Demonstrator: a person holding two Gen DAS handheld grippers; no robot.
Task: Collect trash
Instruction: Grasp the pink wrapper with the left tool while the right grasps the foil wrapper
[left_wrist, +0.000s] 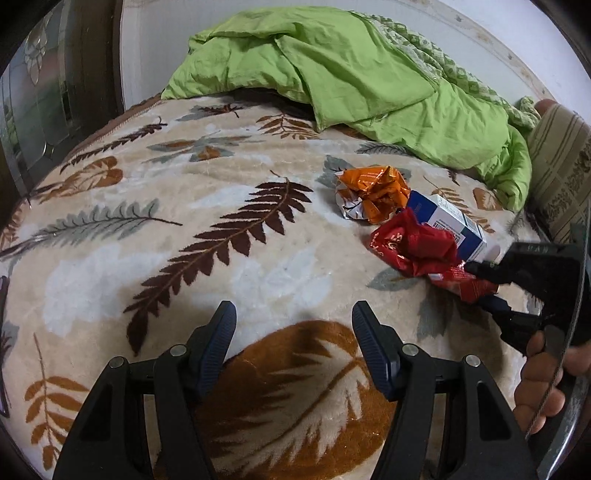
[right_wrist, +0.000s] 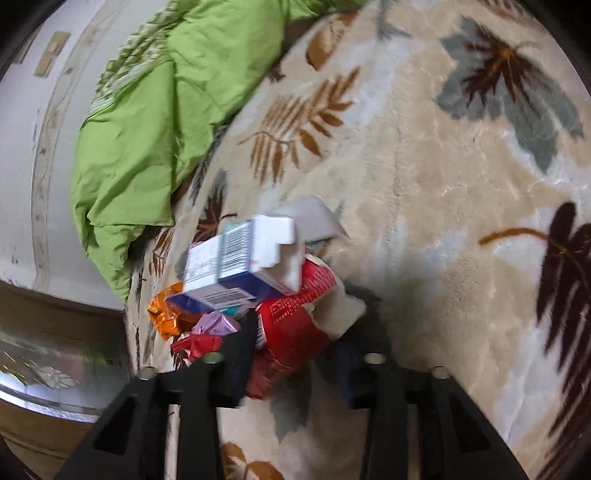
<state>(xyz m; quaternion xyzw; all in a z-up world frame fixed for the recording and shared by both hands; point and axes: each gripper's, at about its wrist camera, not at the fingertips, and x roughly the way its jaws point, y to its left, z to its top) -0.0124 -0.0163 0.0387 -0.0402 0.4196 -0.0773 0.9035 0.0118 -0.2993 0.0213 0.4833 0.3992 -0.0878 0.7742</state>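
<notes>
A pile of trash lies on the leaf-patterned blanket (left_wrist: 229, 206): a crumpled orange wrapper (left_wrist: 373, 192), a blue and white carton (left_wrist: 448, 223) and a crumpled red wrapper (left_wrist: 417, 249). My left gripper (left_wrist: 293, 332) is open and empty, over bare blanket to the left of the pile. My right gripper (left_wrist: 484, 282) comes in from the right with its fingers around the red wrapper's near end. In the right wrist view the red wrapper (right_wrist: 291, 332) sits between the right gripper's (right_wrist: 295, 354) fingers, with the carton (right_wrist: 240, 266) and orange wrapper (right_wrist: 166, 314) just beyond.
A rumpled green duvet (left_wrist: 369, 77) lies at the back of the bed against the white wall. A striped pillow (left_wrist: 561, 162) is at the right edge. A glass-panelled door (left_wrist: 33, 103) stands at the left.
</notes>
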